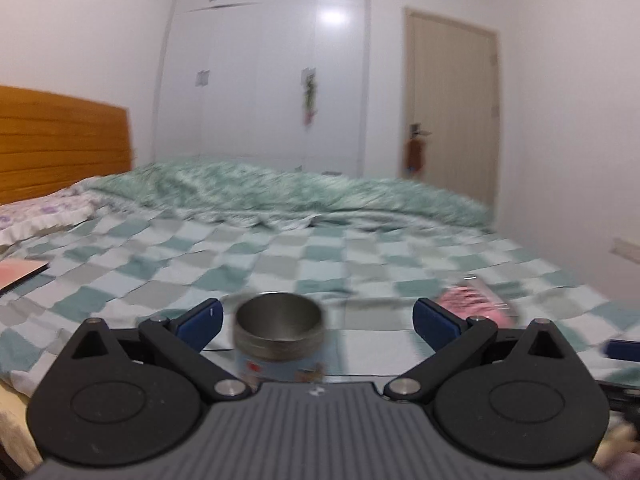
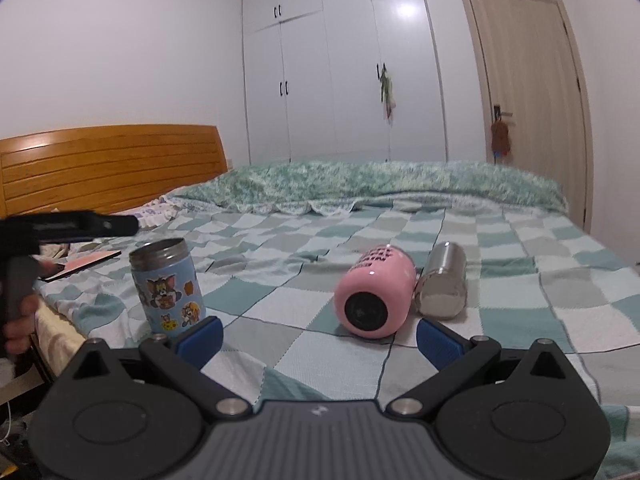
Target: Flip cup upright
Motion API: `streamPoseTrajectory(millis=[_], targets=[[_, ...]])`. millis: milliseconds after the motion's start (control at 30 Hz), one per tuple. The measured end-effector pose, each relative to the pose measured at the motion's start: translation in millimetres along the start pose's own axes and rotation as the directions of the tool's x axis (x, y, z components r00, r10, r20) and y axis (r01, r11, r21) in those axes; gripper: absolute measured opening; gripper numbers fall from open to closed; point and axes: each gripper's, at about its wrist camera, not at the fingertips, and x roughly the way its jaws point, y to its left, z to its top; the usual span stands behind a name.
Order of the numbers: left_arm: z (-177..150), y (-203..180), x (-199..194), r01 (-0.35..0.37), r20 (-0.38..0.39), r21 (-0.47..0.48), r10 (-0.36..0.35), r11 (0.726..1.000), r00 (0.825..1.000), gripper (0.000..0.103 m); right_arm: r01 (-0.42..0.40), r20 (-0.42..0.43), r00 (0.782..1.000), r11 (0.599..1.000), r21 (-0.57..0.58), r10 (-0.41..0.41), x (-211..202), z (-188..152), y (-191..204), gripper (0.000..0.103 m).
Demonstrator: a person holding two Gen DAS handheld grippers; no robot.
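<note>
Checked teal-and-white bedspread (image 2: pixel 320 240) holds three cups, one standing and two lying down.

Near left, the blue cartoon-sticker steel cup (image 2: pixel 168 286) stands upright with its mouth open upward, between the spread, empty fingers of the left gripper (image 1: pixel 316 318). Right of it, the pink cylindrical cup (image 2: pixel 374 290) lies on its side touching the bare steel cup (image 2: pixel 442 280). The right gripper (image 2: pixel 318 338) is released, grasping nothing.

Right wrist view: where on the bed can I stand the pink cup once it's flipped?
Bare checkered quilt lies between the upright blue cartoon cup and the pink cup; more lies beyond, toward the rumpled green duvet. It is crowded at the pink cup's right, where the steel cup touches it.
</note>
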Motion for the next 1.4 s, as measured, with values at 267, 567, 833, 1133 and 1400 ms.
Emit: streamPoseTrajectory(millis=[267,567,833,1133,1400], targets=[[-41,-44,-37,0.104,-0.026,-0.001,-0.104,0.995,0.994,0.103,0.068,0.067,0.996,0.996,-0.063,-0.064,-33,-21,13,0.103],[-90,-71,-48,0.051,0.042,0.106,-0.055,0.993,0.998,0.103,0.153,0.1,0.984,0.986,-0.069,-0.146,-48,-50,4,0.103],[-110,-57,-44,0.004,0.084,0.081,-0.011,0.997,0.996,0.103,0.164,0.152,0.976,0.985,-0.049,-0.155,-54,-60,-2,0.103],[-111,-49,-46,0.0,0.103,0.043,-0.004,0.999,0.995,0.103,0.198,0.188,0.964,0.98,-0.03,-0.189,-57,-64,-6,0.103],[-112,-48,-48,0.002,0.108,0.037,-0.006,0.999,0.994,0.103,0.202,0.194,0.962,0.979,-0.036,-0.191,-57,-65,-4,0.103]])
